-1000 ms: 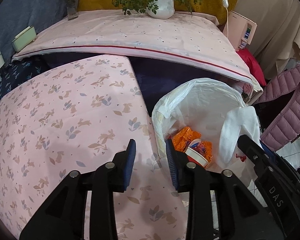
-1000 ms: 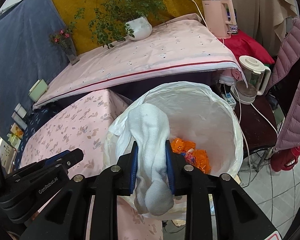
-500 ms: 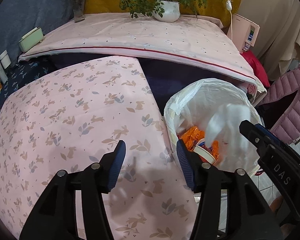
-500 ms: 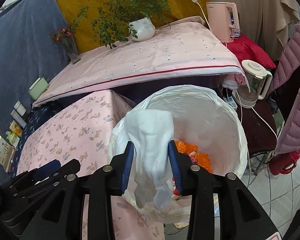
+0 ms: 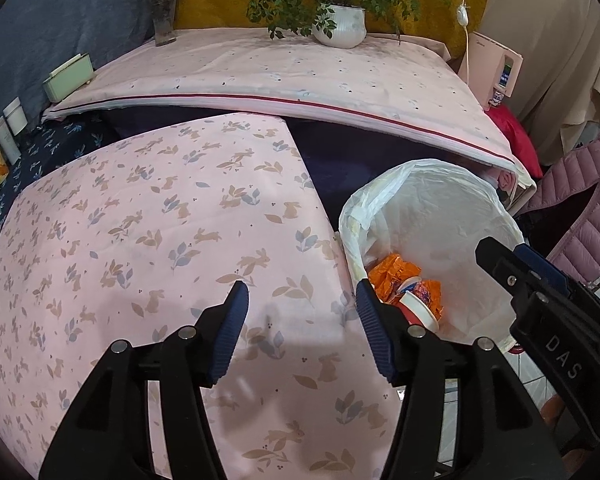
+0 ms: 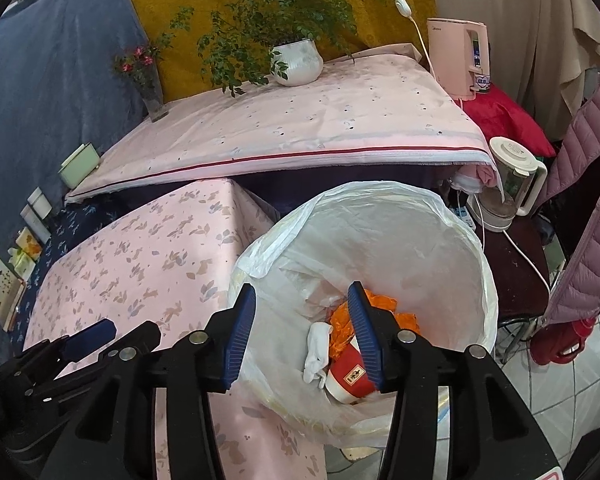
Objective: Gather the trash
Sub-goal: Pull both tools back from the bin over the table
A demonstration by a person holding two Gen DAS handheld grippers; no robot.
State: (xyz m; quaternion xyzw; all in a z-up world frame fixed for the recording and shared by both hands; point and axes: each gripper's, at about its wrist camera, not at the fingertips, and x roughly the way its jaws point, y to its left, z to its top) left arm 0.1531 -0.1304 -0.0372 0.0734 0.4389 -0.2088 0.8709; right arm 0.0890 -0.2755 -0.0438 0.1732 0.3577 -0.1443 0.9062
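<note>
- Right gripper [image 6: 302, 332]: jaws spread wide with nothing between the blue ribbed pads [image 6: 241, 334]; held over the open mouth of the trash bin, pointing down into it.
- Left gripper [image 5: 300, 330]: jaws likewise spread wide and empty; held above the near table, at its edge next to the bin. Its black body with a blue pad also shows low at the left edge of the right wrist view.
- White sock [image 6: 317, 346]: lying loose inside the bin, crumpled, against the near-left side of the liner and touching the paper cup.
- Paper cup [image 6: 350, 378]: red and white, tipped on its side in the bin bottom, partly hidden behind the right gripper's right finger.
- Orange wrappers [image 6: 384, 310]: crinkled, heaped in the bin bottom behind the cup and sock.
- Trash bin [image 6: 440, 216]: round, lined with a white plastic bag folded over the rim; stands on the floor just beside the near table's corner.
- Near table [image 5: 140, 240]: covered in a pink cloth printed with rabbits and leaves.
- Far table [image 5: 300, 72]: higher, covered in a pale pink cloth with a red stripe along its edge.
- Potted plant [image 6: 296, 60]: green foliage in a white pot on the far table.
- Flower vase [image 6: 150, 88]: glass, with small red blooms, at the far table's back left corner.
- Pink appliance [image 6: 458, 56]: upright, standing beside the far table at the right.
- Blender jug [image 6: 512, 184]: white-lidded, on a dark stand right of the bin.
- Pink padded jacket [image 6: 584, 216]: hanging at the right edge.
</note>
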